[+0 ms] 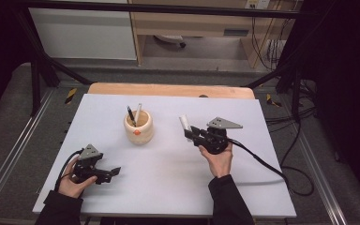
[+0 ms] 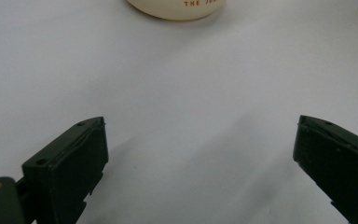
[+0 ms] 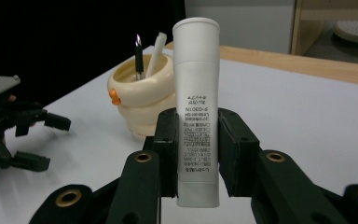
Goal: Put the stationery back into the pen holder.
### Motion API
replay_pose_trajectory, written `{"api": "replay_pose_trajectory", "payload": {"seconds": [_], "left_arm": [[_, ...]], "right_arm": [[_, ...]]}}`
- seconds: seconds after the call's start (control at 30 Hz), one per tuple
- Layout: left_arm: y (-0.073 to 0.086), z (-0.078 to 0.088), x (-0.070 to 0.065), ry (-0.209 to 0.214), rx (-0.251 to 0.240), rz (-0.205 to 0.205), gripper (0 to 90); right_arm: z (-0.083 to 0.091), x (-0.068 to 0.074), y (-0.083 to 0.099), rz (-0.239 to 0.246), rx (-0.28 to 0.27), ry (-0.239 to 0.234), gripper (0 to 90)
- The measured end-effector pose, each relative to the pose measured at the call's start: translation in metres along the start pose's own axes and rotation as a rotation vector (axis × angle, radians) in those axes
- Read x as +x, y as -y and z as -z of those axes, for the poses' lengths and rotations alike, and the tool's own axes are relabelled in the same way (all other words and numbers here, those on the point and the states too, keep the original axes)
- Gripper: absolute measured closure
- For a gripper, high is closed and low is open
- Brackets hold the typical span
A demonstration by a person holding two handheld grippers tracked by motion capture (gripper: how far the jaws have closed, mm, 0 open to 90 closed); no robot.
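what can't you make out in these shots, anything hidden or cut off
- Print on the white tube, right gripper view: too small and blurred to read.
- Lettering on the cream cup, left gripper view: cut off by the top edge.
- Lower ends of the two pens, high view: hidden inside the cup.

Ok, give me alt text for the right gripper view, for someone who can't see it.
The right gripper clamps a white printed tube upright between its black jaws, above a white table. Behind the tube stands a cream pot holding a dark pen and a white stick; the left gripper sits at far left.
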State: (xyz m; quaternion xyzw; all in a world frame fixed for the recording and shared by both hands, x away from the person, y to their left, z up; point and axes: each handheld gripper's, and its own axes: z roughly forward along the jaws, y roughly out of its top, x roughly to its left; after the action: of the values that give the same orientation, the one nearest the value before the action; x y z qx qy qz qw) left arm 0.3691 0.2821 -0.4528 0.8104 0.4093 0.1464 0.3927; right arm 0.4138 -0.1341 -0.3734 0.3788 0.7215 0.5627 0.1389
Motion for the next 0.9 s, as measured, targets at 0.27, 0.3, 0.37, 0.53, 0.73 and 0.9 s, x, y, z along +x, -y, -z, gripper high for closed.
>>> {"api": "replay_pose_trajectory", "payload": {"seconds": [0.27, 0.3, 0.37, 0.53, 0.73, 0.9], "left_arm": [[0.0, 0.001, -0.001, 0.001, -0.003, -0.003, 3.3], [0.0, 0.001, -0.001, 0.002, -0.003, -0.003, 3.3], [0.0, 0.001, 0.0, 0.002, -0.007, -0.001, 3.3], [0.0, 0.001, 0.0, 0.004, -0.009, 0.0, 3.3], [0.0, 0.001, 0.0, 0.005, -0.006, -0.001, 3.3], [0.0, 0.001, 0.0, 0.005, -0.008, -0.001, 3.3]], "right_arm": [[-0.014, 0.014, -0.012, 0.006, -0.07, -0.016, 71.0], [-0.016, 0.016, -0.013, 0.005, -0.082, -0.015, 71.0], [-0.021, 0.02, -0.017, 0.007, -0.104, -0.018, 71.0], [-0.034, 0.028, -0.023, 0.006, -0.144, -0.021, 71.0], [-0.051, 0.032, -0.026, -0.002, -0.173, -0.024, 71.0], [-0.066, 0.034, -0.026, -0.011, -0.183, -0.023, 71.0]]}}
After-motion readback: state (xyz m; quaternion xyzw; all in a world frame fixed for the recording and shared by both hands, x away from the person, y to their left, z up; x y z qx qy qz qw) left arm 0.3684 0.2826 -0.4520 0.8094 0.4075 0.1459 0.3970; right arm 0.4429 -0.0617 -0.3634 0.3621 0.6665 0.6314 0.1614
